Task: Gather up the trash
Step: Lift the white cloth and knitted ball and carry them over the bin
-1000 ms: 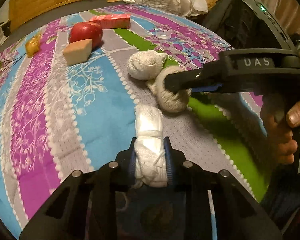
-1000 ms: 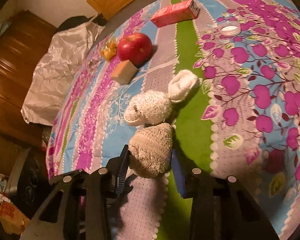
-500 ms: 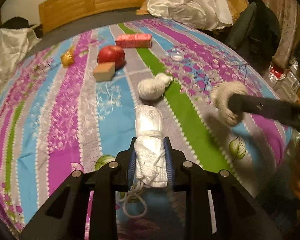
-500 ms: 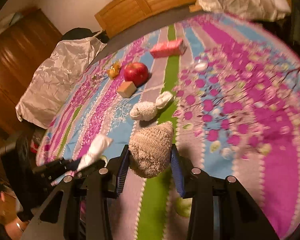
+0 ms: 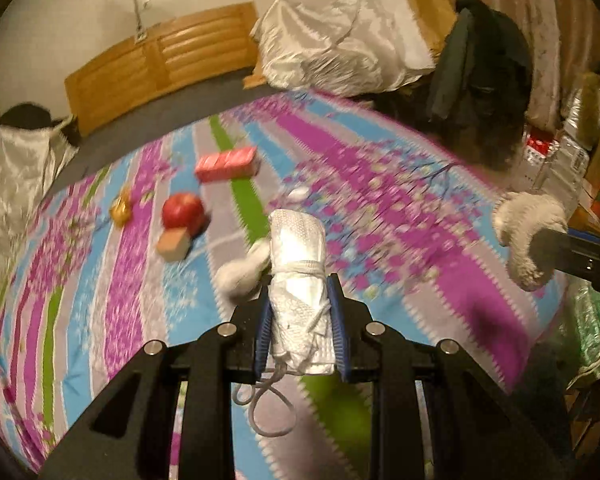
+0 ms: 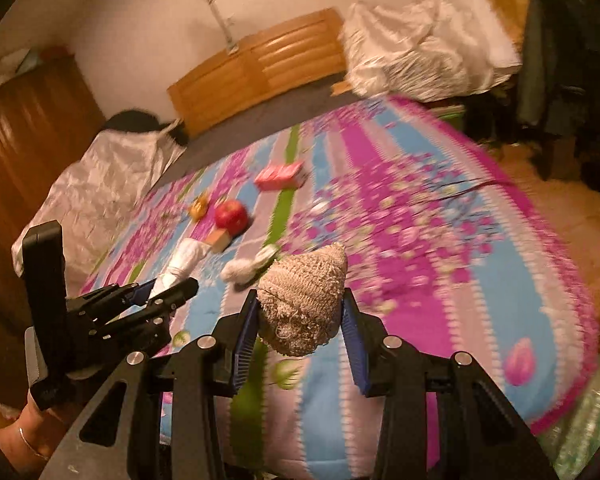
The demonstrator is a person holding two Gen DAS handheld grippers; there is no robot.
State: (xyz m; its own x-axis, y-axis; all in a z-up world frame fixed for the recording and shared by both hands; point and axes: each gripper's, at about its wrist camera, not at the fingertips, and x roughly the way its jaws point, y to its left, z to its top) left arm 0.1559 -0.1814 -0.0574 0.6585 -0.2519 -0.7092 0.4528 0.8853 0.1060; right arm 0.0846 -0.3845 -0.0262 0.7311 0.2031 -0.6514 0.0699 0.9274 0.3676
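Since a second ago: I have lifted both grippers off the bed; it sat close under the cameras then, and now its far edge, the headboard and the floor are in view.
Left gripper (image 5: 300,320): closed on the white bundle (image 5: 298,264), pads on its lower half, string loop (image 5: 266,404) dangling below.
Right gripper (image 6: 300,332): closed on the beige sock ball (image 6: 304,300), held across its middle.
Where they are: both carried in the air above the near part of the bed (image 6: 480,280), the bundle at about 9 o'clock from the sock ball in the right view.
Handling: I judge both light, soft and squashy, not fragile; a grip across the thickest part should hold, and the loose string could snag.
Still on the bed: white sock roll (image 6: 248,268), apple (image 6: 231,216), tan block (image 5: 174,245), pink carton (image 5: 226,163), gold wrapper (image 5: 121,210), small white lid (image 5: 298,194), all toward 12 o'clock.
Edges: bed drops off at 3 o'clock to bare floor (image 6: 560,208).
Room: open air above the bed; clutter and a dark coat (image 5: 480,80) at 2 o'clock.
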